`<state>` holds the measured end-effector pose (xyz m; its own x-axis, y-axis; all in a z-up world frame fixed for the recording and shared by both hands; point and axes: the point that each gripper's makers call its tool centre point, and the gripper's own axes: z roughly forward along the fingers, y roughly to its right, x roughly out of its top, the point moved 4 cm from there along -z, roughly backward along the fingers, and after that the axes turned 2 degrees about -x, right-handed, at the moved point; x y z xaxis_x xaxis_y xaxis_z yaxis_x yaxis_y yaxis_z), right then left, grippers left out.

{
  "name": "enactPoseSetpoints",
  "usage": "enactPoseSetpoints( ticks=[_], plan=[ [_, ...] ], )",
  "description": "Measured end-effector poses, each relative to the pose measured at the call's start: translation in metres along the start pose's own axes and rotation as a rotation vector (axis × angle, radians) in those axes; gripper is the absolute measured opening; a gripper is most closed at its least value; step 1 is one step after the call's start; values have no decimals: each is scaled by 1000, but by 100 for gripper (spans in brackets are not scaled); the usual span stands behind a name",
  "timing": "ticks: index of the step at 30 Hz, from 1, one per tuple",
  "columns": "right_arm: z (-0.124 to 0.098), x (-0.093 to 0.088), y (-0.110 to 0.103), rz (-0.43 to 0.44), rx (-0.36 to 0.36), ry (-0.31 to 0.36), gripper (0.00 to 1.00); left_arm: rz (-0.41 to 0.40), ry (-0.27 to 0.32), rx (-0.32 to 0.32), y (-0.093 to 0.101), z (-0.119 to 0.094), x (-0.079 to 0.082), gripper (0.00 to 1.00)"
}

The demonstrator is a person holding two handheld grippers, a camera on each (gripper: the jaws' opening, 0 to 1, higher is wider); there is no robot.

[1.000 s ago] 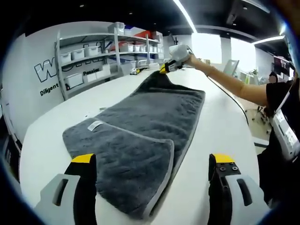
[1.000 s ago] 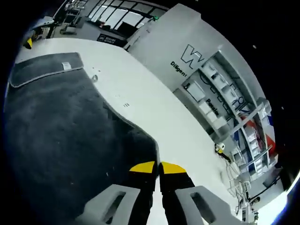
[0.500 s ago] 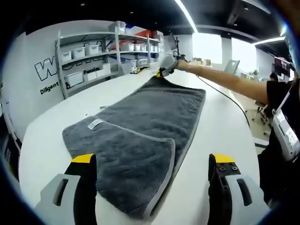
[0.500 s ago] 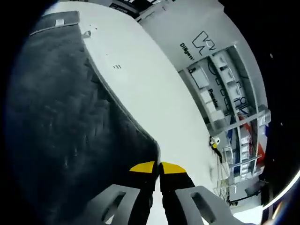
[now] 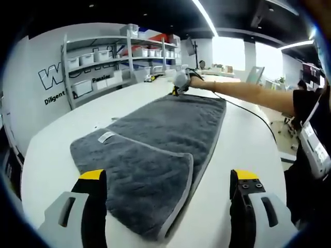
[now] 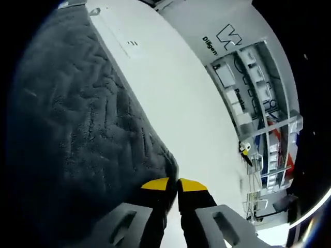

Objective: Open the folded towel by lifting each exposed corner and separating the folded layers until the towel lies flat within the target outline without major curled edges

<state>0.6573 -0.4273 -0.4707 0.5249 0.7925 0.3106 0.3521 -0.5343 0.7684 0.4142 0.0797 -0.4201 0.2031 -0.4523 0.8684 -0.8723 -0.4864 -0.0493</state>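
A dark grey towel (image 5: 155, 139) lies lengthwise on the white table (image 5: 51, 155), its near end still folded over with a pale hem and a white label (image 5: 105, 137). My left gripper (image 5: 165, 181) hovers open above that near end, jaws wide apart, nothing between them. At the far end my right gripper (image 5: 177, 89), held by an outstretched arm, pinches the towel's far corner low at the table. In the right gripper view the right gripper (image 6: 174, 184) is shut on the towel (image 6: 72, 129) at its corner edge.
Shelves with white bins (image 5: 98, 59) stand along the wall behind the table, also seen as shelves (image 6: 258, 103). A person's torso (image 5: 310, 150) is at the right edge of the table. A cable (image 5: 248, 106) trails along the table's right side.
The right gripper has carried the far corner of the towel down and away, lowering it to the table; the far end now lies flatter. The left gripper has stayed put.
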Motion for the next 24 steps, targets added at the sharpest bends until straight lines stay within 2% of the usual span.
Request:
enactPoseSetpoints(
  ticks=[2,4,6,12,15,18,22,24],
  plan=[
    [-1,0,3,9,-13,1,8,0,-2,1,0,0,-1,98],
    [-5,0,9,17,-34,10,18,-2,-3,3,0,0,-1,98],
    [-11,-1,17,64,-57,22,24,-3,0,2,-1,0,0,98],
    [-36,-8,31,145,-55,47,39,-10,6,2,-1,0,1,98],
    [-53,-11,25,213,-2,93,53,-11,9,6,-2,0,1,98],
    [-72,-15,12,210,52,139,66,-16,19,8,-2,0,3,98],
    [-96,-18,-2,254,123,209,69,-17,16,14,-3,-1,2,98],
    [-111,-22,-9,281,165,225,75,-22,21,12,-3,-1,3,98]
  ],
)
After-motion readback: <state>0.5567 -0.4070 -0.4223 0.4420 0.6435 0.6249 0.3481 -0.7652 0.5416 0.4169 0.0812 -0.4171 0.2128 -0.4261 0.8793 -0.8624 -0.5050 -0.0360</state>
